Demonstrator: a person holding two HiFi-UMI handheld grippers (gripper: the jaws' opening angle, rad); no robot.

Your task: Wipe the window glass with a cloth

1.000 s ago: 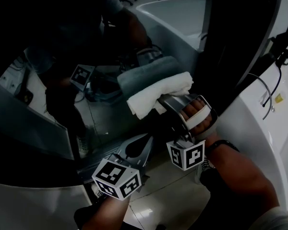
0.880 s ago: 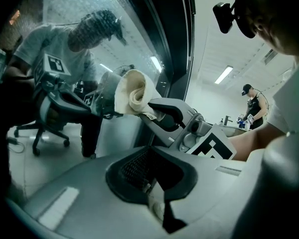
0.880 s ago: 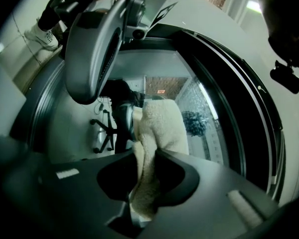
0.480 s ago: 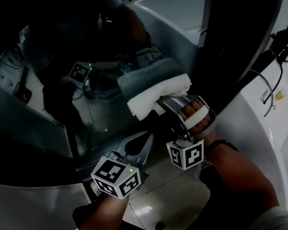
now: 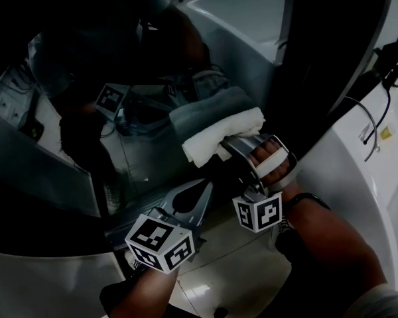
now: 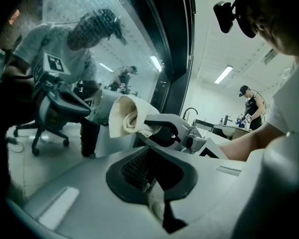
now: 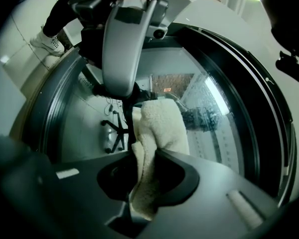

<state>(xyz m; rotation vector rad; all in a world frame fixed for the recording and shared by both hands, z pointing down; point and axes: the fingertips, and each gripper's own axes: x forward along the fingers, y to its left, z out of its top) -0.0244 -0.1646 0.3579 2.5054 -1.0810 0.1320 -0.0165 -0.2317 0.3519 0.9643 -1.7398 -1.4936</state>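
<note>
The dark window glass [image 5: 139, 158] mirrors the person and both grippers. My right gripper [image 5: 231, 144] is shut on a folded white cloth [image 5: 222, 132] and presses it flat against the pane. In the right gripper view the cloth [image 7: 157, 128] rises from between the jaws of the right gripper [image 7: 147, 178] to the glass [image 7: 214, 83]. Lower left, my left gripper [image 5: 202, 187] points up at the glass, jaws together and empty. The left gripper view shows that gripper [image 6: 152, 176] holding nothing, with the cloth [image 6: 127, 114] and the right gripper [image 6: 169, 131] just beyond.
A black window frame [image 5: 318, 78] borders the pane on the right. A white curved panel [image 5: 358, 177] with a cable [image 5: 368, 134] lies beyond it. Tiled floor [image 5: 239, 277] shows below. Another person [image 6: 249, 103] stands far back by a counter.
The right gripper and cloth have slid a little right and down on the glass. The left gripper has barely moved.
</note>
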